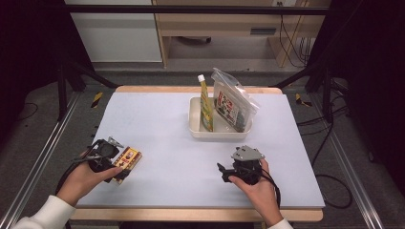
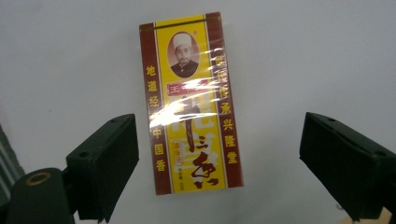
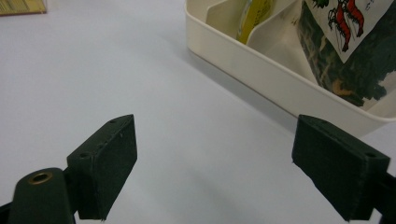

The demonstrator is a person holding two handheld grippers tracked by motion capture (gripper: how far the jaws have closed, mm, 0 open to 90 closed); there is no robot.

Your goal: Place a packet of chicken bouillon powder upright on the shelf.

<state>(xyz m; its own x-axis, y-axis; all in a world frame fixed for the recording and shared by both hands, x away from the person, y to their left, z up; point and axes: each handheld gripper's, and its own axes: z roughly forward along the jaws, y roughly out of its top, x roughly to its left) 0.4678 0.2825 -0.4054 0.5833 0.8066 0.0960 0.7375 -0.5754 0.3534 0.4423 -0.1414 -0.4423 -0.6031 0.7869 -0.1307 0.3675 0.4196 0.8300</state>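
Yellow-and-maroon box [image 2: 191,105], portrait, Chinese writing 地道经, lying between spread left gripper [image 2: 219,158], untouched

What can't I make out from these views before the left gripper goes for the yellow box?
- Yellow box, high view: near end hidden by the left gripper; print too small.
- Yellow box, left gripper view: glare on the wrapping blurs the middle print.
- Tray, right gripper view: far side cut off by the top edge.
- Green packet, right gripper view: top cut off by the frame edge.
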